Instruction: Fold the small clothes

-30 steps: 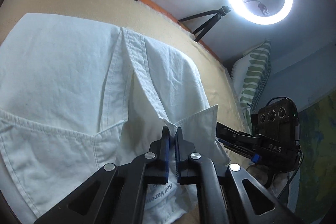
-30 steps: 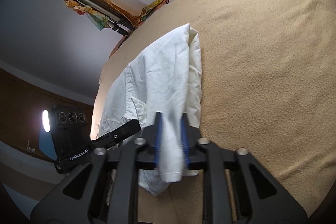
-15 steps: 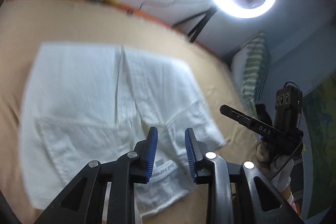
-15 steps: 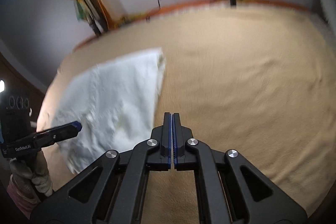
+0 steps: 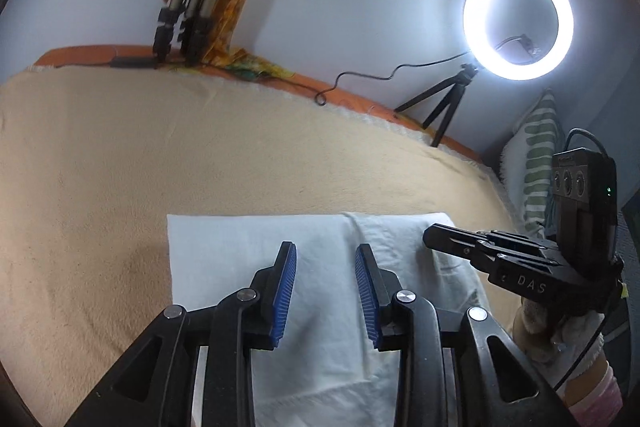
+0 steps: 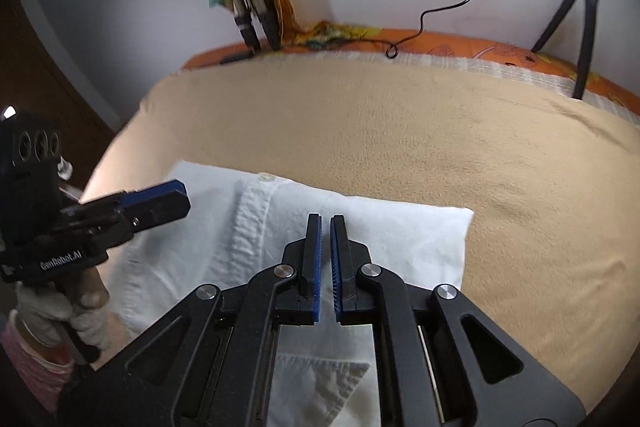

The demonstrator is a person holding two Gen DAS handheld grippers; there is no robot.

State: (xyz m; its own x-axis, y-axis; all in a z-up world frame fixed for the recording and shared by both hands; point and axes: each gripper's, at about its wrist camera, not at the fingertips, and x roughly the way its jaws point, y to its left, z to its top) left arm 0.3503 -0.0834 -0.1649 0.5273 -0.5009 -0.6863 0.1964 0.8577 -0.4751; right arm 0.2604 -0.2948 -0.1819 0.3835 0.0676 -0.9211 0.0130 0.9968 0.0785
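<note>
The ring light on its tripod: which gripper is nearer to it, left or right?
Right. The right gripper is over the shirt's edge on the ring light's side; the left gripper is over the shirt's middle, farther from it.

Light source: a lit ring light point(image 5: 518, 21) glows at upper right of the left wrist view, its centre blown out.
Glare: a white flare burns the right wrist view's top right corner.
Shadows: soft and faint on the beige blanket point(image 6: 440, 131).
Focus: both views sharp.
Distortion: fisheye bending, dark vignetted corners.
</note>
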